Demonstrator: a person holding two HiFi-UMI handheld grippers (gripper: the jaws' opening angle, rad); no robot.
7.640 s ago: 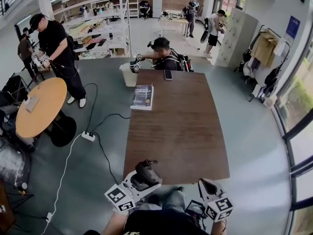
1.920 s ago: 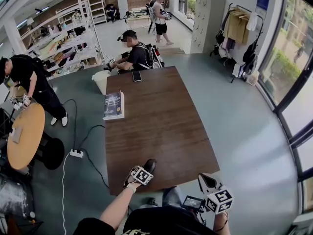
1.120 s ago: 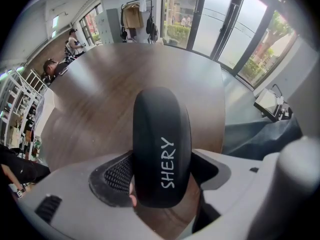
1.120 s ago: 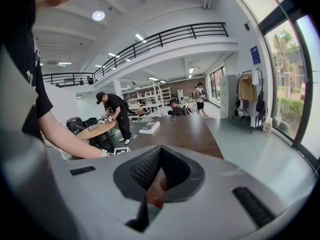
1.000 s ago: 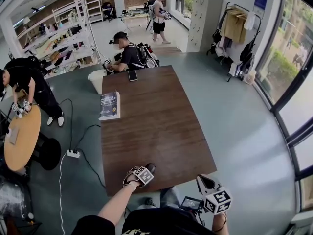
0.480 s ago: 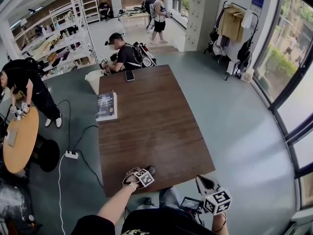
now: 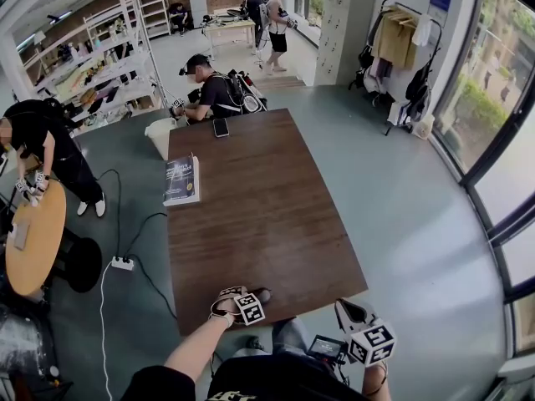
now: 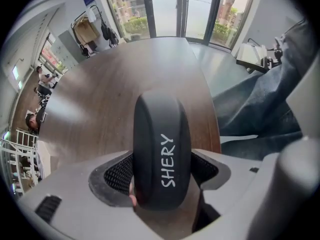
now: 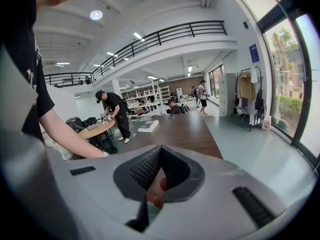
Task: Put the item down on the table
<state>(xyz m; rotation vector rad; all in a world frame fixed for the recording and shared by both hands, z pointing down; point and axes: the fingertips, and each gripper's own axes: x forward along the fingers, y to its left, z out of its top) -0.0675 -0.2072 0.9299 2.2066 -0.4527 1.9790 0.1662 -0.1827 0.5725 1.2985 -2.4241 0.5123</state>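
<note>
L gripper [image 8: 161, 179] clamped on smooth black rounded case [image 8: 159, 129], white lettering | at dark wood-grain table [image 7: 259, 207] edge | R gripper [image 9: 157, 176] closed, empty

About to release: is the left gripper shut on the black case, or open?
Shut on it: the left gripper's pads press both sides of the black case, over the table.

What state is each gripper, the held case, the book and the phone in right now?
Left gripper: shut on the black oval case printed SHERY.
Black oval case: held on edge over the brown wooden table's near edge; contact unclear.
Right gripper: shut, empty, off the table.
Dark-covered book: closed, flat at the table's left edge.
Black phone: flat at the far end.
</note>
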